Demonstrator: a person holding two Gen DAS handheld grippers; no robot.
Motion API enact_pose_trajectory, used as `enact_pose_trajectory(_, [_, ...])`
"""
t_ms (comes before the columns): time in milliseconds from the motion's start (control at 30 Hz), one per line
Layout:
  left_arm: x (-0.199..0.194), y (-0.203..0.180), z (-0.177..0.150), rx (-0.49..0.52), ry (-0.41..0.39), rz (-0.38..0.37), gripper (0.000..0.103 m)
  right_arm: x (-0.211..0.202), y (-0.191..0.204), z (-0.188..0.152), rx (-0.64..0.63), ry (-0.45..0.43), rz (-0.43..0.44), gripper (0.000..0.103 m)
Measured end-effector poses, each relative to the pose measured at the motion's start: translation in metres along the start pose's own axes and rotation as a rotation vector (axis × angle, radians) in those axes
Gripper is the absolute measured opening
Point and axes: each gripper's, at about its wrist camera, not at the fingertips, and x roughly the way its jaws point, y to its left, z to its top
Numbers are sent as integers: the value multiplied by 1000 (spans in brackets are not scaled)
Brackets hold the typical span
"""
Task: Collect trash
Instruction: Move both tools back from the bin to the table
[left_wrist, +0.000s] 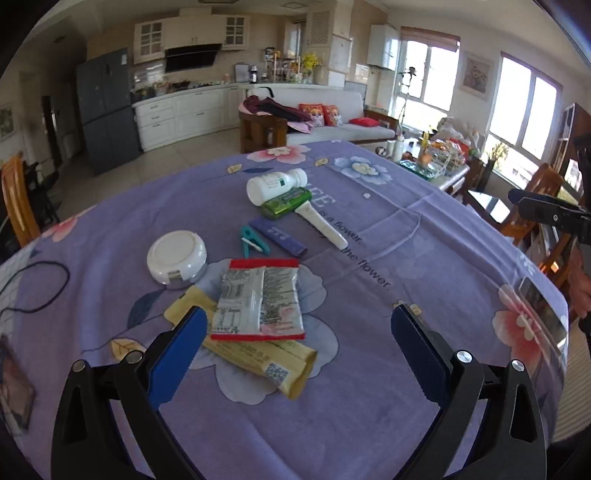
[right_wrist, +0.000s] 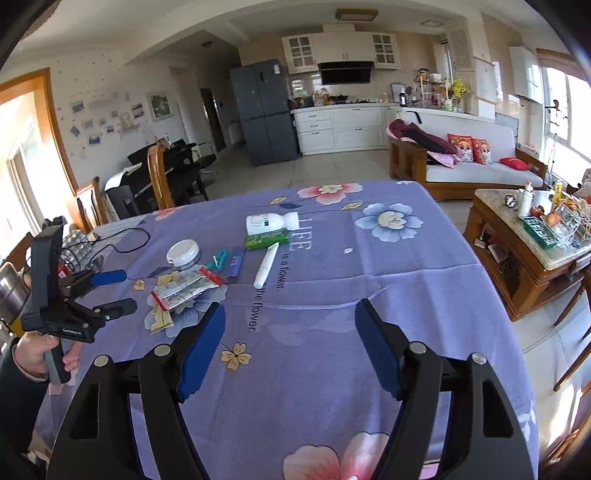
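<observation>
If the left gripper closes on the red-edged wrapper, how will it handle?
The red-edged wrapper looks thin and crinkled, so probably floppy and light. It lies on the yellow packet, which might drag along. Its film looks glossy, possibly slippery.

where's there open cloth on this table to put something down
Free: the stretch right of the white tube, out to the blue flower print, and the near cloth under the right claw. Crowded: the left cluster from the pill bottle to the red-edged wrapper by the left claw.
</observation>
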Motion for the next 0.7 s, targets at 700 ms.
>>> enact_pose_trajectory(700, [106,9,16,100,224,-159,98,172,14,37,27,233,29,65])
